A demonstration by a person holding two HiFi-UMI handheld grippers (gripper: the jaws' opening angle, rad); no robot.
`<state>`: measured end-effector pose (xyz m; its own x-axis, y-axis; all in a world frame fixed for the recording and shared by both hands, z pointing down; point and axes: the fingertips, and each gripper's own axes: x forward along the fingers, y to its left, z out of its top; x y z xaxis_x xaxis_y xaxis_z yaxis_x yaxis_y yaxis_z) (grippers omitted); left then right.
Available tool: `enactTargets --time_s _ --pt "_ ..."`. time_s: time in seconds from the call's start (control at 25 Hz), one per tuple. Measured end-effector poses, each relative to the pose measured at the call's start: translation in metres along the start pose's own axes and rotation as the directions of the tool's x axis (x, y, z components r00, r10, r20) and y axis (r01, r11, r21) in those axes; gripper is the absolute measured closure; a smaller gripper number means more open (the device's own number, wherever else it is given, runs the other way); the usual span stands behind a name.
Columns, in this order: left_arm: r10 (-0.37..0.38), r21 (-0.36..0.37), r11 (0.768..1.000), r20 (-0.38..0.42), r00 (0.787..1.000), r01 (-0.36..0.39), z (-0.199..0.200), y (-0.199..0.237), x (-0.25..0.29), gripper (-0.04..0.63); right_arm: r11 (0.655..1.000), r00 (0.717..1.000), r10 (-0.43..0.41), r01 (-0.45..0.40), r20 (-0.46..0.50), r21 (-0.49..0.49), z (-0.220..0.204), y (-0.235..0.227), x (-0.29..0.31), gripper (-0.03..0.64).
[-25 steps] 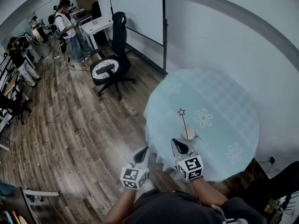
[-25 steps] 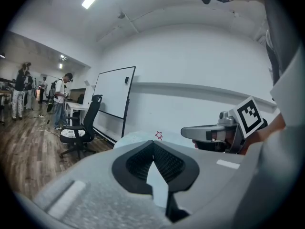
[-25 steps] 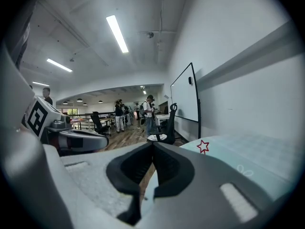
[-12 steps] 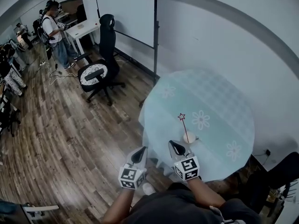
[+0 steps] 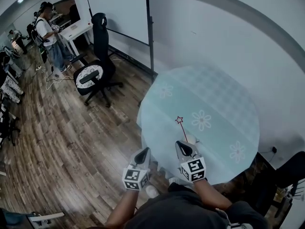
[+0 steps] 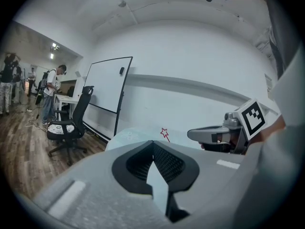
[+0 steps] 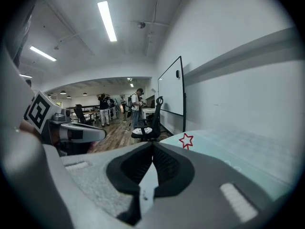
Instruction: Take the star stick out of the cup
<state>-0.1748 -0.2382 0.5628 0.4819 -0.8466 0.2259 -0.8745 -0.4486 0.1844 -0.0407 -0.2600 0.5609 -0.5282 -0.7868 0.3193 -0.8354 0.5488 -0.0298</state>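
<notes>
A thin red star stick stands tilted in a small white cup near the front edge of the round table. Its star tip also shows in the left gripper view and the right gripper view. My right gripper is shut and empty, just in front of the cup and partly covering it. My left gripper is shut and empty too, off the table's left front edge. Each gripper sees the other: the right gripper and the left gripper.
The table wears a pale blue cloth with white flowers. A black office chair stands on the wood floor to the left. A whiteboard lines the wall behind it. People stand at desks far off.
The head view has shifted a little, so the table and chair sit further left. Both grippers stay shut near the table's front edge; the stick still stands in the cup.
</notes>
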Motion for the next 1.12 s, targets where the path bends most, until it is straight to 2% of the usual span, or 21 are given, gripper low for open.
enactTargets --time_s 0.36,0.6,0.8,1.12 --pt "-0.006 -0.030 1.000 -0.059 0.998 0.004 -0.019 -0.005 0.038 0.592 0.998 0.997 -0.060 0.061 -0.048 0.024 -0.017 -0.048 0.013 0.614" --pt "0.011 -0.019 1.000 -0.068 0.998 -0.012 -0.025 0.002 0.056 0.591 0.996 0.987 -0.093 0.090 -0.130 -0.027 -0.039 -0.070 0.026 0.612" --pt "0.041 -0.052 0.998 -0.080 0.996 -0.045 -0.033 0.010 0.058 0.591 0.996 0.976 -0.083 0.076 -0.203 -0.039 -0.059 -0.075 0.042 0.549" --pt "0.051 -0.075 0.995 -0.108 0.993 -0.059 -0.047 0.012 0.058 0.591 0.994 0.957 -0.107 0.094 -0.269 -0.061 -0.077 -0.091 0.062 0.535"
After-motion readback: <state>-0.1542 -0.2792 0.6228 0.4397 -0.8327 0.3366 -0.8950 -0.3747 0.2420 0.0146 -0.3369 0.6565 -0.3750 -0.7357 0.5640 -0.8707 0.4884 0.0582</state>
